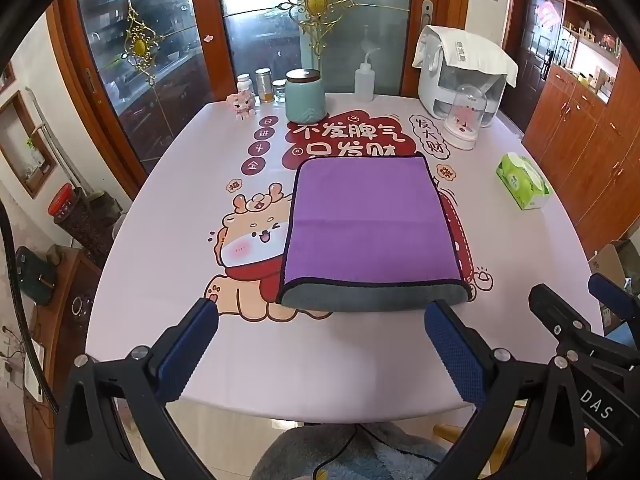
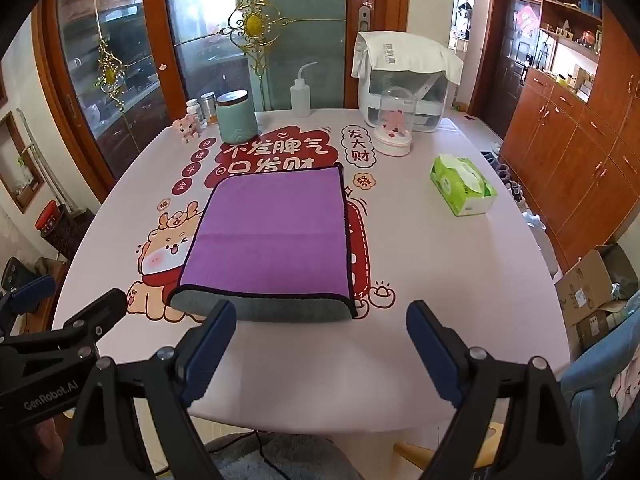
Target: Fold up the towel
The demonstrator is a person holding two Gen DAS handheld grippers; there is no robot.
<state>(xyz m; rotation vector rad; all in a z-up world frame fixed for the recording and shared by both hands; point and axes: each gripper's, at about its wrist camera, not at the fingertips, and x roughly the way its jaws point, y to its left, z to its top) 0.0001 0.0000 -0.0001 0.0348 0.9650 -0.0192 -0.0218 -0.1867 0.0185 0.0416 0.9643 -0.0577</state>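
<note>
My left gripper point(image 1: 322, 316) hangs above the near edge of the table point(image 1: 328, 364) with its two blue-padded fingers point(image 1: 188, 352) spread wide apart and nothing between them. My right gripper point(image 2: 322, 318) sits just beside it, its fingers point(image 2: 208, 354) likewise parted and empty; each one shows at the edge of the other's view, level with its neighbour.

Just beyond both sets of fingertips lies the towel point(image 1: 368, 232), flat on the printed tablecloth, apart from either gripper. It is folded over, purple face up, with a dark-bound hem running along its sides and near edge. At the near end the grey underside point(image 1: 374, 302) peeks out as a rounded band below the purple layer. A faint crease crosses the purple face about midway. It covers part of the red cartoon print, beside the cartoon deer point(image 1: 248, 236) on its left.

Farther out, a green tissue pack point(image 2: 462, 184) rests well to the right of the towel. Along the far edge stand a teal canister point(image 1: 305, 96), small jars point(image 1: 262, 86), a little pink figure point(image 1: 241, 105), a squeeze bottle point(image 1: 365, 80), a domed ornament point(image 1: 464, 118) and a white appliance point(image 1: 464, 76) draped with a cloth.
</note>
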